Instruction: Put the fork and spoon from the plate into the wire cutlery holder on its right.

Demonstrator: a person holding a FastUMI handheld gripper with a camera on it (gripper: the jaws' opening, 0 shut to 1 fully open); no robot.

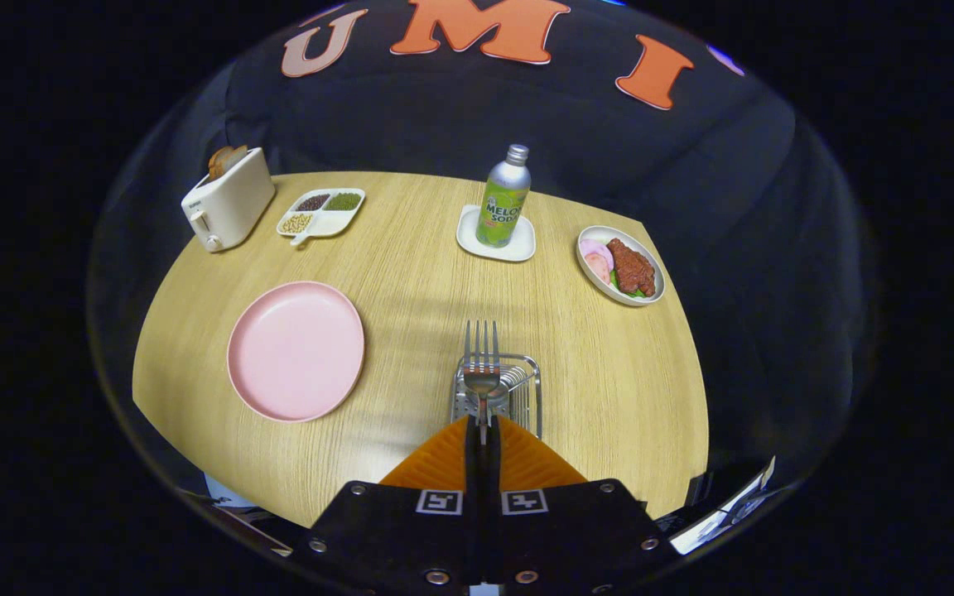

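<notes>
Gripper (483,430) fingers are sitting nearly closed, pinching a thin metal handle between them; looks like the spoon (481,382), bowl pointing away from the camera. Fork (482,341) tines are sticking up just beyond the spoon bowl; can't tell whether the fork handle is also caught between the fingers or is already standing in the holder. Both utensils are hanging over the wire cutlery holder (500,396), which is sitting just ahead of the fingers, near the table's (411,248) front edge, slightly right of centre.

Pink plate (296,349) is lying to the holder's left, well apart from it, with nothing on it.

Far side of the table:
- white toaster (227,209) with bread in the slot is standing at the far left corner
- divided tray (321,213) with beans is lying just beside the toaster
- green soda bottle (503,197) is standing upright on a white square coaster (495,236) near the far edge, centre
- oval dish (620,265) with meat and sliced food is sitting toward the right edge
</notes>
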